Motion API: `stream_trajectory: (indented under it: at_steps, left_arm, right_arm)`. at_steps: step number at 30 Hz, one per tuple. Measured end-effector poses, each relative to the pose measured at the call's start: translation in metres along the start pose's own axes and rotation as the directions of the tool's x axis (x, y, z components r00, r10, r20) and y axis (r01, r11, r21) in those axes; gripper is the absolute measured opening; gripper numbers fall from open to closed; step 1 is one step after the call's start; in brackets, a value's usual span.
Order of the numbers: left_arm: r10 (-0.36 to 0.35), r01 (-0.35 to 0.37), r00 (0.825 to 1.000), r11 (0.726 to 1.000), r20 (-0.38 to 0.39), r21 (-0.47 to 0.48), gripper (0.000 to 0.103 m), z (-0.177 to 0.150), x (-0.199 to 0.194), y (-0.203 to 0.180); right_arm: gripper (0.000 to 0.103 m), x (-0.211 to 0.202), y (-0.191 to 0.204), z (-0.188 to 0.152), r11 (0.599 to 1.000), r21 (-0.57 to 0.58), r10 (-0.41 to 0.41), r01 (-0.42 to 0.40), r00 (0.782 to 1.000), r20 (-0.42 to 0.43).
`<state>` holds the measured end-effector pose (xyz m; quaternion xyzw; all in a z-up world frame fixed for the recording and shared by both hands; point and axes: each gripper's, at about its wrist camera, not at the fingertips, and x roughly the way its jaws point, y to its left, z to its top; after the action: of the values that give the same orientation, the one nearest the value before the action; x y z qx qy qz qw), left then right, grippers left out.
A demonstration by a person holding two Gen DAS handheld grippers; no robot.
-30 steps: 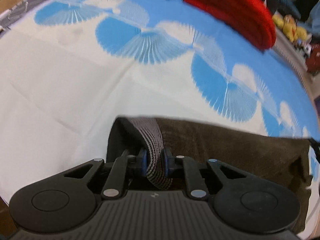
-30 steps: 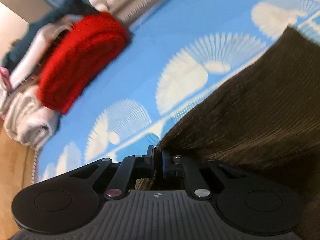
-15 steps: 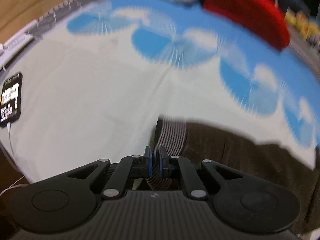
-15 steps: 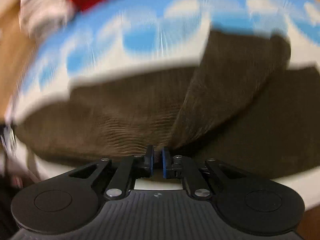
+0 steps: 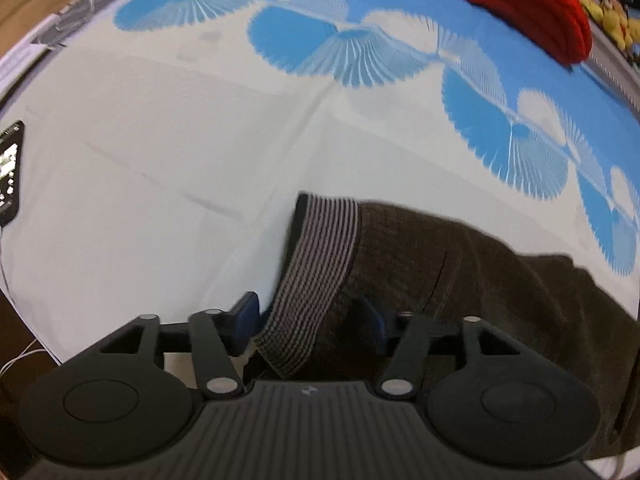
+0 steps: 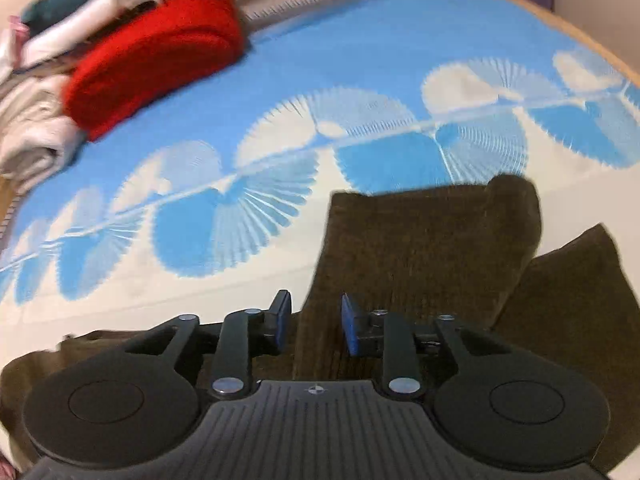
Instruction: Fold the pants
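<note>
Lying folded on the bed, the pants (image 5: 460, 264) are dark brown corduroy with a grey-and-black striped waistband (image 5: 320, 256) turned outward at one end. In the right wrist view the pants (image 6: 420, 248) show as stacked layers, one folded panel on top and another corner of the cloth poking out just beside it.

Both grippers have just been opening. The left gripper (image 5: 310, 316) stands about half open, its blue pads on either side of the striped waistband and no longer pressing on it; the band lies loose between them. The right gripper (image 6: 314, 320) is partly open, a clear gap between its blue pads, with the edge of the top brown layer lying in that gap, free of the pads.

Under the pants lies a bedsheet (image 5: 160, 140), cream near the pants and bright blue farther off, printed with fan-shaped scallops. Beyond the pants, on the blue part, sits a folded red knit garment (image 6: 152, 56), touching a pile of white, pink and dark teal clothes (image 6: 36, 80). Well apart from the pants, at the sheet's edge, a phone (image 5: 10, 172) lies with its screen lit; the screen text is too small to read. Yellow soft toys (image 5: 616, 20) sit beyond the red garment.
</note>
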<state>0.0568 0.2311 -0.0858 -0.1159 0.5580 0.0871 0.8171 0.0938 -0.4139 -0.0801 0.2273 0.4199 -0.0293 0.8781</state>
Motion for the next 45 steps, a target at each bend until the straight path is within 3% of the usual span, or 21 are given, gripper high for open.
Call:
stream_trajectory:
  at_steps: [3,8,11,13,14,15,18,20,22,24,26,29,31,33,34,36,38,41,43,45]
  left_arm:
    - [0.015,-0.014,1.000,1.000,-0.017,0.027,0.063,0.001,0.008,-0.002]
    - [0.001,-0.001,0.999,1.000,-0.048,0.012,0.063,0.005,0.018,0.003]
    - [-0.003,0.004,0.998,1.000,-0.057,0.012,0.063,0.006,0.020,0.003]
    - [-0.005,0.006,0.998,1.000,-0.058,0.018,0.063,0.007,0.022,0.002]
    - [-0.006,0.007,0.998,1.000,-0.058,0.020,0.063,0.007,0.023,0.000]
    - [-0.005,0.006,0.998,1.000,-0.058,0.024,0.063,0.007,0.023,0.000]
    - [0.004,-0.002,0.999,0.999,-0.053,0.037,0.057,0.006,0.023,-0.005]
    - [0.023,-0.020,0.999,0.998,-0.038,0.067,0.043,0.004,0.020,-0.009]
    - [0.042,-0.041,0.999,0.993,-0.003,0.108,0.019,0.001,0.012,-0.015]
    - [0.048,-0.053,0.998,0.988,0.036,0.145,0.017,-0.003,0.002,-0.020]
    - [0.021,-0.030,0.998,0.990,0.062,0.140,0.016,-0.007,-0.009,-0.019]
    - [0.019,-0.027,0.998,0.987,0.054,0.156,0.017,-0.011,-0.012,-0.015]
    - [0.033,-0.037,0.999,0.985,0.026,0.168,0.020,-0.011,-0.007,-0.015]
    - [0.042,-0.043,0.999,0.986,0.013,0.163,0.025,-0.010,-0.005,-0.015]
    - [0.043,-0.045,0.999,0.987,0.014,0.157,0.028,-0.009,-0.005,-0.015]
    - [0.042,-0.043,0.999,0.990,0.016,0.136,0.038,-0.008,-0.008,-0.014]
    - [0.013,-0.013,1.000,0.995,0.005,0.102,0.043,-0.007,-0.008,-0.010]
    - [0.005,-0.005,1.000,0.997,-0.009,0.075,0.047,-0.007,-0.006,-0.008]
    - [0.019,-0.018,1.000,0.997,-0.020,0.077,0.054,-0.007,-0.003,-0.007]
    - [0.036,-0.032,0.998,0.996,-0.043,0.083,0.057,-0.008,0.001,-0.006]
  right_arm:
    - [0.045,0.036,0.007,0.008,1.000,0.011,-0.025,0.025,0.999,-0.027]
    - [0.047,0.076,0.029,0.011,0.992,-0.067,-0.112,0.108,0.992,-0.064]
    - [0.046,0.088,0.043,0.009,0.967,-0.172,-0.201,0.189,0.978,-0.053]
    - [0.030,0.092,0.046,0.006,0.945,-0.232,-0.248,0.230,0.968,-0.047]
    - [0.010,0.090,0.045,0.006,0.942,-0.237,-0.255,0.236,0.966,-0.050]
    - [0.008,0.087,0.041,0.007,0.948,-0.221,-0.247,0.231,0.968,-0.048]
    - [0.007,0.047,0.023,0.019,0.970,-0.110,-0.214,0.218,0.976,0.047]
    - [0.007,0.005,0.000,0.027,0.985,0.023,-0.170,0.168,0.976,0.139]
    - [0.006,-0.041,-0.028,0.026,0.983,0.142,-0.143,0.112,0.962,0.231]
    - [0.006,-0.086,-0.061,0.014,0.968,0.245,-0.131,0.057,0.946,0.298]
    - [0.006,-0.116,-0.090,-0.004,0.949,0.313,-0.137,0.035,0.942,0.308]
    - [0.006,-0.133,-0.133,-0.039,0.923,0.380,-0.147,0.059,0.967,0.209]
    - [0.006,-0.123,-0.161,-0.065,0.907,0.415,-0.110,0.071,0.991,0.070]
    - [0.007,-0.110,-0.185,-0.087,0.882,0.458,-0.083,0.106,0.994,-0.070]
    - [0.008,-0.107,-0.200,-0.095,0.851,0.515,-0.064,0.105,0.993,-0.096]
    - [0.011,-0.109,-0.224,-0.100,0.803,0.589,-0.069,0.093,0.996,-0.064]
    - [0.014,-0.112,-0.242,-0.097,0.768,0.629,-0.132,0.119,0.991,-0.026]
    - [0.038,-0.106,-0.262,-0.097,0.696,0.706,-0.172,0.133,0.985,-0.017]
    - [0.038,-0.095,-0.270,-0.099,0.663,0.733,-0.175,0.153,0.983,-0.047]
    - [0.038,-0.083,-0.267,-0.100,0.650,0.725,-0.216,0.230,0.970,-0.113]
